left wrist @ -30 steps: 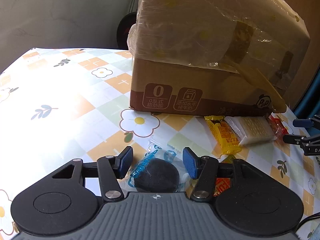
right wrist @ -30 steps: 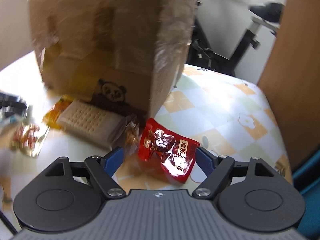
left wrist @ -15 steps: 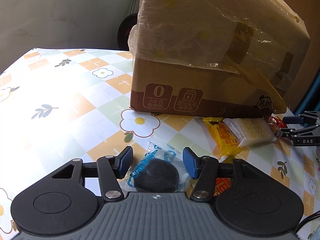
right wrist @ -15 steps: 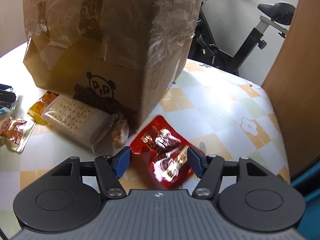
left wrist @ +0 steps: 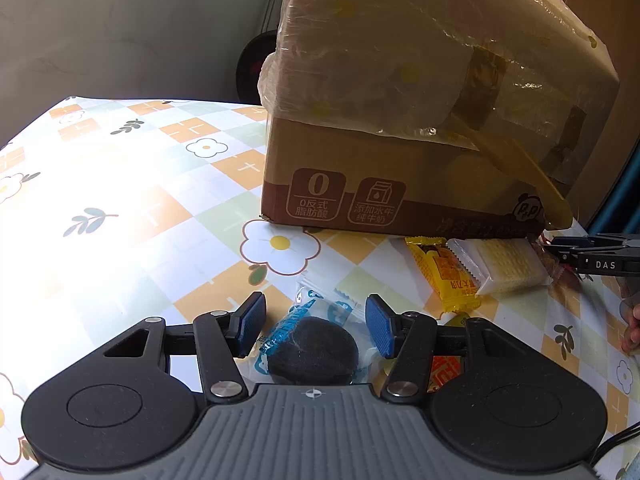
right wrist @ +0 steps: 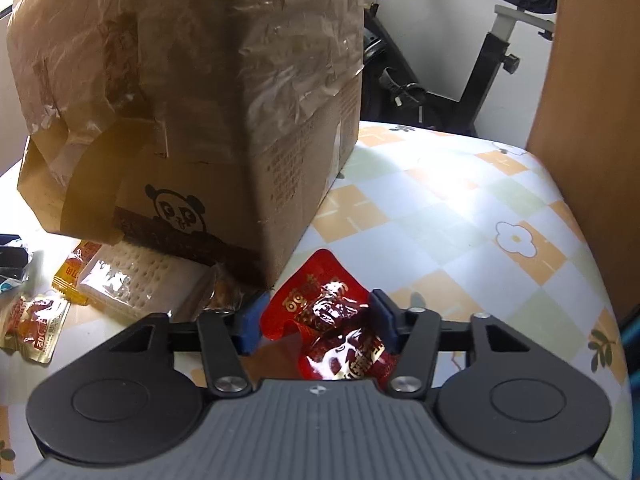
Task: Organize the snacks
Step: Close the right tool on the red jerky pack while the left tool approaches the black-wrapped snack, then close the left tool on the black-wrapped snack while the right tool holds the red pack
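A black round snack in a clear and blue wrapper [left wrist: 312, 350] lies on the flowered tablecloth [left wrist: 120, 216]. My left gripper [left wrist: 314, 326] is shut on it, its blue pads against the wrapper's sides. A red snack packet [right wrist: 332, 320] sits by the corner of the cardboard box [right wrist: 200, 120]. My right gripper [right wrist: 318, 322] has its jaws closing on this packet; both pads press it and it is crumpled. In the left wrist view the right gripper [left wrist: 556, 249] reaches in from the right edge at the box's [left wrist: 400, 120] corner.
A cracker pack [left wrist: 504, 264] and a yellow packet [left wrist: 444, 276] lie along the box's front. An orange packet [right wrist: 32, 324] lies near the left gripper. Behind the table stand an exercise bike [right wrist: 492, 60] and a wooden panel [right wrist: 592, 120]. The table's edge curves close on the right.
The right gripper's jaws have closed in on the red packet, which now crumples between them, and the gripper has shifted toward the box's corner. The left gripper has not moved.
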`<action>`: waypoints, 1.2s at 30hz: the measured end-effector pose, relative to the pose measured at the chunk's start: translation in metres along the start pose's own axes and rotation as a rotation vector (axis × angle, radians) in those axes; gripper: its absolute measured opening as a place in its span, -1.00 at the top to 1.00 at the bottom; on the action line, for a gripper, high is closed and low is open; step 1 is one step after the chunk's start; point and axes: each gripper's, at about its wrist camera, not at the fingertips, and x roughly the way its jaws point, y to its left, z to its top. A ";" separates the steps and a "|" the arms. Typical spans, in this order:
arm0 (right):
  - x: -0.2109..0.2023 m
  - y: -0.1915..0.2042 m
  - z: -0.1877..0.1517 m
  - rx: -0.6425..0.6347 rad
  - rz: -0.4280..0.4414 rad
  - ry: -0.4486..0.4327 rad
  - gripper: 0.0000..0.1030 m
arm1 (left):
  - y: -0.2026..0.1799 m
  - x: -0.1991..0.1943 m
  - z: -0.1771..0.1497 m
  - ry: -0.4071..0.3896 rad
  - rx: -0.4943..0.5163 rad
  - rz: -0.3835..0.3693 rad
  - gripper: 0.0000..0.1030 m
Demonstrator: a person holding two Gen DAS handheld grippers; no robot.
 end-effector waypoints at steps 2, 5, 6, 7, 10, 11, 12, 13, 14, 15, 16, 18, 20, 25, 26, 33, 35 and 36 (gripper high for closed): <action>-0.006 -0.004 -0.002 0.068 0.007 -0.007 0.26 | 0.001 -0.001 0.000 -0.005 -0.007 0.001 -0.09; -0.016 -0.008 -0.009 0.145 0.012 -0.024 0.47 | 0.004 -0.005 -0.002 -0.014 -0.041 -0.005 0.07; -0.020 -0.008 -0.011 0.163 0.011 -0.032 0.49 | 0.004 -0.006 -0.002 -0.016 -0.048 -0.009 0.14; -0.024 -0.009 -0.013 0.182 0.014 -0.039 0.53 | 0.004 -0.008 -0.003 -0.020 -0.050 -0.011 0.20; -0.034 -0.008 -0.018 0.207 0.019 -0.064 0.54 | 0.000 -0.015 -0.005 -0.029 -0.036 -0.008 0.35; -0.038 -0.007 -0.019 0.208 0.020 -0.074 0.54 | -0.001 -0.017 -0.006 -0.032 -0.031 -0.008 0.36; -0.042 -0.005 -0.019 0.209 0.021 -0.084 0.54 | -0.002 -0.019 -0.007 -0.036 -0.027 -0.007 0.39; -0.045 -0.003 -0.019 0.209 0.022 -0.096 0.54 | -0.003 -0.021 -0.007 -0.038 -0.026 -0.005 0.41; -0.048 -0.001 -0.018 0.209 0.022 -0.106 0.54 | -0.004 -0.022 -0.008 -0.040 -0.026 -0.004 0.42; -0.051 0.001 -0.018 0.209 0.024 -0.115 0.54 | -0.004 -0.023 -0.008 -0.041 -0.028 -0.003 0.44; -0.053 0.002 -0.017 0.210 0.026 -0.122 0.54 | -0.004 -0.024 -0.009 -0.042 -0.031 -0.003 0.45; -0.055 0.004 -0.014 0.207 0.031 -0.134 0.54 | -0.003 -0.026 -0.009 -0.044 -0.036 0.000 0.47; -0.059 0.006 -0.012 0.204 0.037 -0.145 0.54 | -0.003 -0.029 -0.009 -0.051 -0.039 0.004 0.52; -0.069 0.009 -0.007 0.192 0.040 -0.179 0.54 | 0.000 -0.038 -0.006 -0.091 -0.047 0.015 0.63; -0.071 0.009 -0.006 0.192 0.043 -0.184 0.54 | 0.000 -0.040 -0.005 -0.099 -0.048 0.016 0.63; -0.070 0.013 -0.007 0.183 0.059 -0.174 0.54 | 0.009 -0.035 -0.006 -0.053 -0.072 0.030 0.59; -0.069 0.014 -0.009 0.180 0.066 -0.164 0.54 | 0.017 -0.033 -0.006 -0.015 -0.106 0.023 0.07; -0.068 0.015 -0.010 0.179 0.069 -0.161 0.54 | 0.020 -0.035 -0.006 -0.014 -0.122 0.017 -0.36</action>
